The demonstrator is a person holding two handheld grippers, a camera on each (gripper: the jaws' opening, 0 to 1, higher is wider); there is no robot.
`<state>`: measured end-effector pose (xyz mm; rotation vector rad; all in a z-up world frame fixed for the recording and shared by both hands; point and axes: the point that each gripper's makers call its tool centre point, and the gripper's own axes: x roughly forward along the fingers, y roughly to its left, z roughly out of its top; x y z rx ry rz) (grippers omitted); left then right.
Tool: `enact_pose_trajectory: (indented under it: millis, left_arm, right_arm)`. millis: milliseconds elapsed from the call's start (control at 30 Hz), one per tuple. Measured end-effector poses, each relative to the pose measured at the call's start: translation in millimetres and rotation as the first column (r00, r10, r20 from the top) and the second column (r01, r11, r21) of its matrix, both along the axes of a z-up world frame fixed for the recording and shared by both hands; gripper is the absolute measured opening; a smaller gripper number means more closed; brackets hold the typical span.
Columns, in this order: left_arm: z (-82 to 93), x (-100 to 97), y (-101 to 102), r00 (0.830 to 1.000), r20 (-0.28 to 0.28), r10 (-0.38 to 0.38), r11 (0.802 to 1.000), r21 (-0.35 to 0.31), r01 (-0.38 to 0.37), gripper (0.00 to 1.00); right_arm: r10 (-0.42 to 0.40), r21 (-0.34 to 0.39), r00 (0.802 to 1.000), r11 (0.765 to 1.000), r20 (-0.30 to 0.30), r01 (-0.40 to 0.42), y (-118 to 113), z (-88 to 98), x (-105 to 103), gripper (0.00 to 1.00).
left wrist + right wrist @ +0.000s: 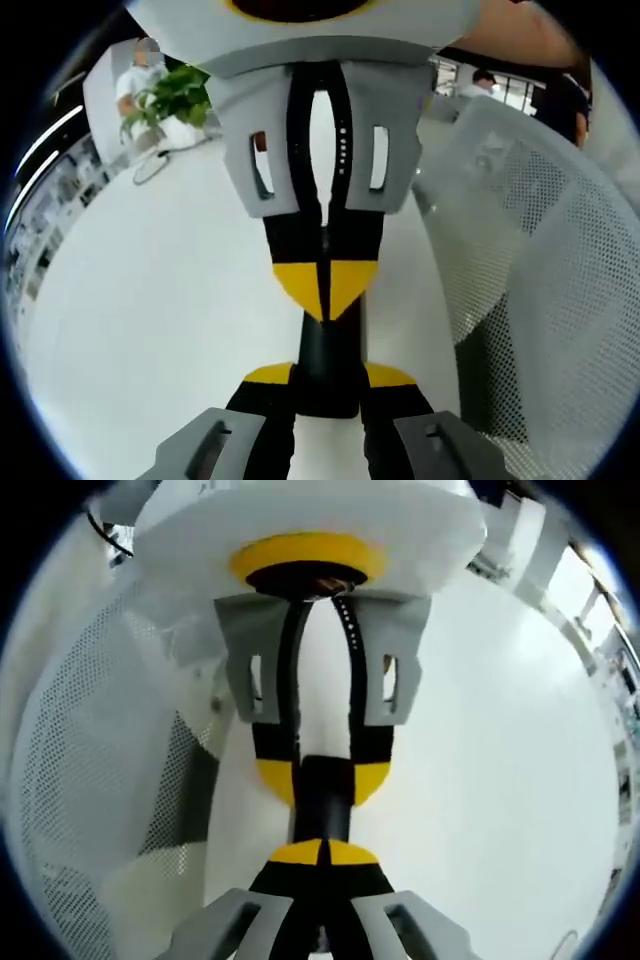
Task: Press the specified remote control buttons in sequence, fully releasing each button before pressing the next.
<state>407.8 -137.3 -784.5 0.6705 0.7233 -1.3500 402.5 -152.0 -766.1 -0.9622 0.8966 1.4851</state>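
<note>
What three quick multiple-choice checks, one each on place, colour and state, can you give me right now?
1. The black remote sits:
A) lying free, ungripped
B) between the jaws of the left tool
C) hanging from a cord

2. The tips of both tools are:
A) yellow
B) red
C) green

3. The jaws of the right tool are:
A) wide open
B) shut, tips at the remote's end
C) clamped on a cup

Answers:
1. B, the left tool's jaws flank the remote on both sides.
2. A, yellow pads show on each tool in both views.
3. B, the right tool's tips meet with no gap, right at the remote's end.
</note>
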Motion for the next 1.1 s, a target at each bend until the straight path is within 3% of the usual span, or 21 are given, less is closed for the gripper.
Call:
enact_pose_trajectory:
  millis: [400, 800, 1100]
  left_arm:
    - [-1.1, 1.2, 1, 1.0, 0.001, -0.001, 1.0, 0.004, 0.001, 0.23]
    - [0.6, 0.1, 0, 1.0, 0.0, -0.005, 1.0, 0.022, 0.005, 0.23]
    - [0.5, -0.3, 0, 1.0, -0.004, -0.008, 1.0, 0.026, 0.008, 0.23]
  right_arm:
    - [-0.03, 0.043, 0.999, 0.999, 0.011, 0.029, 2, 13.6, 5, 0.0]
    - [-0.014, 0.057, 1.0, 0.998, 0.005, 0.014, -1, 16.6, -2, 0.24]
    - [-0.01, 0.051, 1.0, 0.999, 0.001, 0.01, -7, 17.5, -4, 0.26]
